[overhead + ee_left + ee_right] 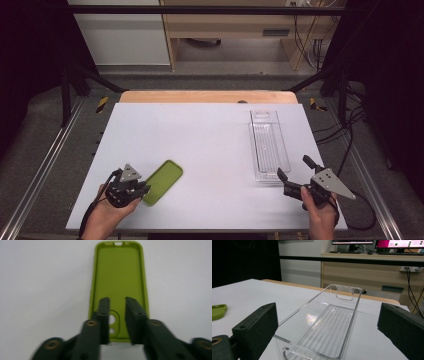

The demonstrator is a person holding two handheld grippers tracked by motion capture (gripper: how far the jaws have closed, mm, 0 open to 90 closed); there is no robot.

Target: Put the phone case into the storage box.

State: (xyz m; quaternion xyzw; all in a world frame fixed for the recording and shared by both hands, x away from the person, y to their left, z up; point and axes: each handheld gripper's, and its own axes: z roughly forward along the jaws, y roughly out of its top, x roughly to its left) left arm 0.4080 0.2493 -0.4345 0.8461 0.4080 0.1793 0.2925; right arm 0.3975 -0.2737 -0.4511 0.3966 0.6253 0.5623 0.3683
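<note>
The left tool [117, 301] hangs low over the near end of the green phone case [119, 277], its jaws a little apart and pressing on nothing; the end of the case with the camera cutout shows in the gap between them. No earlier picture bears on that gap, so only its present width can be told. In the high view the left tool [141, 189] sits by the near left corner of the counter [200, 130], just at the near end of the green phone case [162, 181], which lies flat, hollow side up, slanting away toward the counter's middle.

The right tool [325, 322] is released, its jaws spread wide with the near end of the clear plastic tray [329, 322] between them and apart from both pads. From above, the right tool [293, 171] is near the counter's near right corner, and the clear plastic tray [270, 145] runs lengthwise along the right edge, well apart from the case.
</note>
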